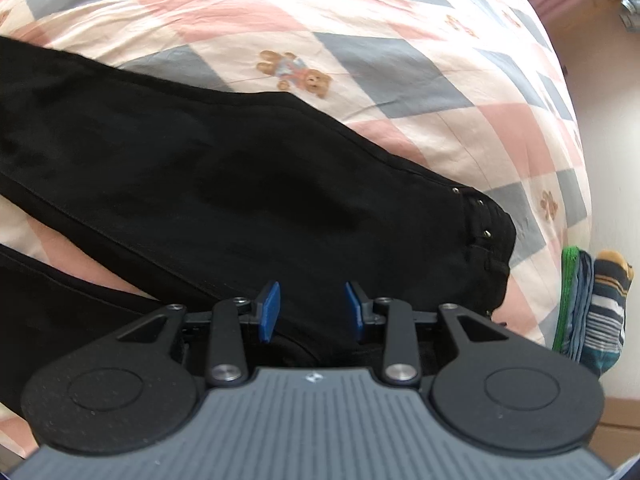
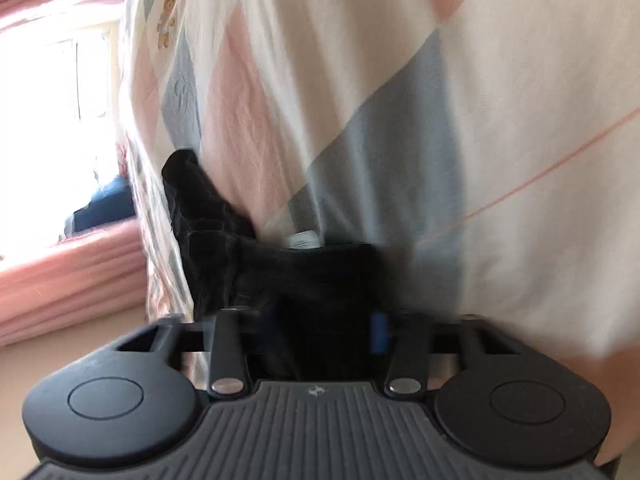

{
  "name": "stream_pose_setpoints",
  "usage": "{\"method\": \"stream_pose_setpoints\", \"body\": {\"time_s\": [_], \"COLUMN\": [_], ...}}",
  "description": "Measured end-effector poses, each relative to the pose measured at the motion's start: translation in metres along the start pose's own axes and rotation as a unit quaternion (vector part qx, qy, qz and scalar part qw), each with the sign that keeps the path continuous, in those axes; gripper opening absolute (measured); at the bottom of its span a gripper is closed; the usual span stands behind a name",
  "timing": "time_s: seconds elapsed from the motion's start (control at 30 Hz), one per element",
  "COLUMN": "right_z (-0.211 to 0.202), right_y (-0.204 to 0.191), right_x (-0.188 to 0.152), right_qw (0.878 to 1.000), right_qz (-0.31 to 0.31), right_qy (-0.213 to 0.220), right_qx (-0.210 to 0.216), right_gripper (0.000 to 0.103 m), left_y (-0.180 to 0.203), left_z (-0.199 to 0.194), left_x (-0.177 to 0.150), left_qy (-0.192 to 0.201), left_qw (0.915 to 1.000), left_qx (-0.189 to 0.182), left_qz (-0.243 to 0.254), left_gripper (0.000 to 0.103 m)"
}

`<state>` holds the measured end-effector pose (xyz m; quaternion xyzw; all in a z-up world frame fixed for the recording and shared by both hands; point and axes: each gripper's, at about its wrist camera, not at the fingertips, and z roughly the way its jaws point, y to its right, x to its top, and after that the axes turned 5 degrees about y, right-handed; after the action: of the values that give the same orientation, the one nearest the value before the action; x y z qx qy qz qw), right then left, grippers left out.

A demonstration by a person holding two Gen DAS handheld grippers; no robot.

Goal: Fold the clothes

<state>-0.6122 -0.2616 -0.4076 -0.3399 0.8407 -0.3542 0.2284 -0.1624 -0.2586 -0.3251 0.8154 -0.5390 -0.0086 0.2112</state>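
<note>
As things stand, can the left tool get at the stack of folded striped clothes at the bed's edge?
Probably yes. The left tool hovers over the black denim trousers, and the striped stack lies off to its right on the checked quilt with nothing between them; it would only need to move sideways.

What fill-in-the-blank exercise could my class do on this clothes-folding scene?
1. The trousers lying on the bedsheet are ____ in colour.
2. The bedsheet is printed with small teddy ____.
3. The left gripper has ____ pads.
Missing words: black; bears; blue.
</note>
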Motion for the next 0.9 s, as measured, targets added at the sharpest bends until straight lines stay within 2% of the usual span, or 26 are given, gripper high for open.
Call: {"method": "stream_pose_setpoints", "body": {"time_s": [0.07,0.1,0.17,0.2,0.23,0.3,0.33,0.37,0.4,0.43,0.47,0.57,0.63,0.67,0.73,0.8,0.9], "right_z": [-0.028,-0.046,-0.08,-0.089,-0.09,-0.069,-0.052,-0.035,-0.025,-0.029,-0.039,-0.063,-0.061,-0.052,-0.029,-0.008,-0.006], "right_y": [-0.034,-0.053,-0.093,-0.106,-0.11,-0.094,-0.079,-0.06,-0.043,-0.035,-0.036,-0.068,-0.088,-0.093,-0.102,-0.105,-0.098], "right_x": [-0.015,-0.025,-0.053,-0.068,-0.078,-0.08,-0.074,-0.064,-0.051,-0.041,-0.035,-0.031,-0.025,-0.025,-0.025,-0.028,-0.03], "right_qw": [0.996,0.991,0.967,0.952,0.943,0.94,0.939,0.935,0.933,0.945,0.951,0.936,0.933,0.93,0.923,0.921,0.932], "right_qz": [-0.07,-0.114,-0.235,-0.286,-0.304,-0.282,-0.266,-0.248,-0.222,-0.191,-0.176,-0.254,-0.303,-0.319,-0.343,-0.334,-0.293], "right_qy": [0.043,0.063,0.094,0.11,0.124,0.124,0.11,0.083,0.055,0.054,0.072,0.107,0.094,0.075,0.037,0.018,0.031], "right_qx": [0.016,0.031,0.019,-0.014,-0.056,-0.143,-0.187,-0.238,-0.276,-0.262,-0.242,-0.217,-0.172,-0.166,-0.171,-0.199,-0.211], "right_gripper": [0.017,0.015,0.013,0.012,0.012,0.015,0.029,0.037,0.04,0.038,0.038,0.039,0.038,0.038,0.038,0.038,0.04], "left_y": [0.002,0.003,0.004,0.006,0.007,0.01,0.012,0.012,0.012,0.01,0.005,-0.021,-0.046,-0.057,-0.081,-0.109,-0.158], "left_z": [-0.003,-0.004,-0.002,0.0,0.002,0.007,0.008,0.007,0.003,-0.003,-0.01,-0.022,-0.029,-0.033,-0.041,-0.051,-0.07], "left_x": [-0.003,-0.004,-0.007,-0.009,-0.01,-0.014,-0.016,-0.018,-0.02,-0.022,-0.023,-0.028,-0.034,-0.038,-0.047,-0.057,-0.073], "left_qy": [0.002,0.002,-0.002,-0.004,-0.007,-0.013,-0.017,-0.019,-0.016,-0.009,-0.002,0.008,0.012,0.012,0.014,0.017,0.026], "left_qw": [1.0,1.0,1.0,0.9999,0.9999,0.9998,0.9996,0.9995,0.9995,0.9994,0.9994,0.9989,0.9984,0.9975,0.9948,0.9899,0.9772], "left_qx": [0.0,0.001,0.005,0.006,0.006,0.004,0.007,0.009,0.007,0.005,0.008,0.041,0.055,0.064,0.083,0.104,0.134], "left_qz": [0.003,0.005,0.009,0.009,0.009,0.016,0.02,0.023,0.027,0.032,0.035,0.02,-0.011,-0.025,-0.056,-0.095,-0.162], "left_gripper": [0.03,0.03,0.03,0.03,0.03,0.03,0.03,0.03,0.03,0.032,0.037,0.036,0.032,0.031,0.031,0.033,0.036]}}
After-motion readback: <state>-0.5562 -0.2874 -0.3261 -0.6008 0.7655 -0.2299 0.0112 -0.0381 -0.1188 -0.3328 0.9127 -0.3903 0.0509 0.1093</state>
